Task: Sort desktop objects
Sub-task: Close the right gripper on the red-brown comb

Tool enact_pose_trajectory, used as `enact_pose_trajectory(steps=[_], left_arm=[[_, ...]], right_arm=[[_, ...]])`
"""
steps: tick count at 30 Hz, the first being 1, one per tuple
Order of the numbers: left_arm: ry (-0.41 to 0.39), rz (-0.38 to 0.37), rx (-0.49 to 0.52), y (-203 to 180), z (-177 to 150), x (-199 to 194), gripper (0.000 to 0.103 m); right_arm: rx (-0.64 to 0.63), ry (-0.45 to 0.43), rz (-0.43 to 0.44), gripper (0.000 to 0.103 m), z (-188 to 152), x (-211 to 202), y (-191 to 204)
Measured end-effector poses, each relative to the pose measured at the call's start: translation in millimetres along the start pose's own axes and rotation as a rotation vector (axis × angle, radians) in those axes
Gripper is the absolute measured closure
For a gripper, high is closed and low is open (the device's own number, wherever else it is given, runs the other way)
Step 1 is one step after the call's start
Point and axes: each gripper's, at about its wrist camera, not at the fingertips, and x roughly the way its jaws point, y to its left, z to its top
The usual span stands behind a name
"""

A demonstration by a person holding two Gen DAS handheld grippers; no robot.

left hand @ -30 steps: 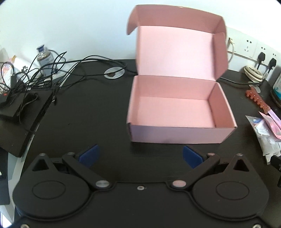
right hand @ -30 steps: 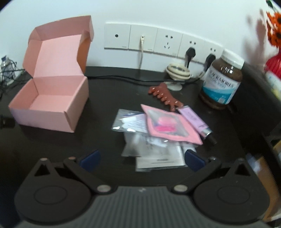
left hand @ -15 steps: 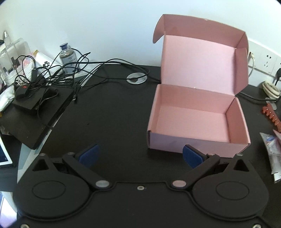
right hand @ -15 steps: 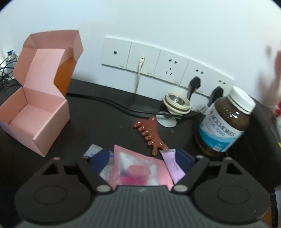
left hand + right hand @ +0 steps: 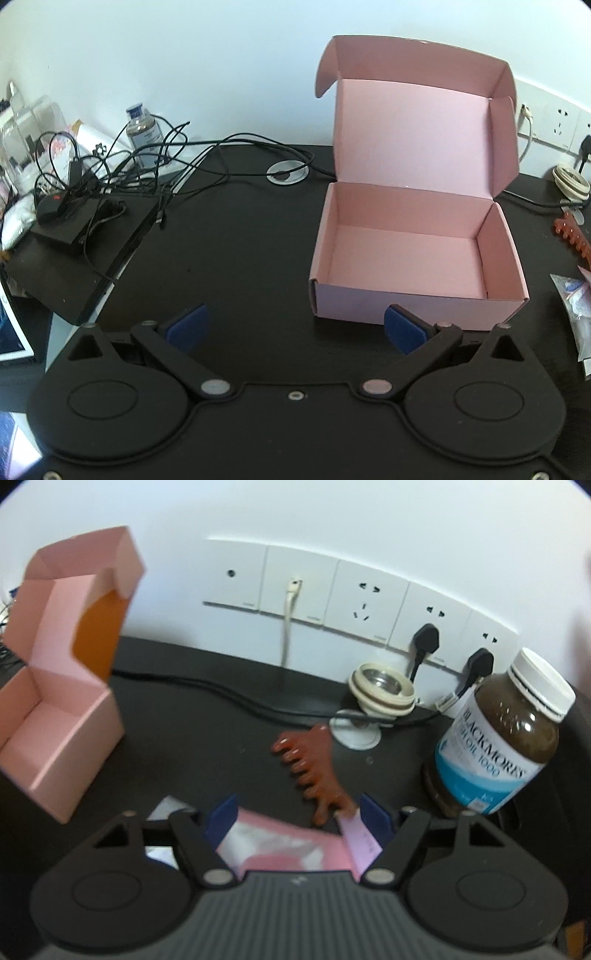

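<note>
Black desk (image 5: 258, 258) holds one pink box (image 5: 417, 299), one comb (image 5: 314, 771), one jar (image 5: 498, 738).

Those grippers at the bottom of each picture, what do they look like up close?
Both are matte black plastic. The left gripper has two round housings with embossed circles, slanted link arms on silver pivot pins, triangular cut-outs, and dark blue pads on its fingers. The right gripper looks the same, but a grey ribbed panel sits between its housings. No cables, sleeves or hands show.

Home desk (image 5: 258, 240), wall sockets (image 5: 364, 602), cables (image 5: 147, 166)
</note>
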Motion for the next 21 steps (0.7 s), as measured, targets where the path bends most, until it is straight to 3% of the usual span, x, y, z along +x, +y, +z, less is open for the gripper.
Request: enact_pose_trajectory(steps=[11, 18, 21], left_arm=[[-0.052, -0.012, 0.01, -2, 0, -8, 0.0], [-0.034, 0.009, 0.002, 2, -2, -1, 0.0], [-0.034, 0.009, -0.001, 4, -2, -1, 0.0]], right_arm=[[-0.077, 0.069, 0.065, 0.035, 17, 57, -9], [-0.023, 0.097, 0.047, 0.037, 24, 76, -16], [-0.014, 0.097, 0.067, 0.045, 27, 80, -17]])
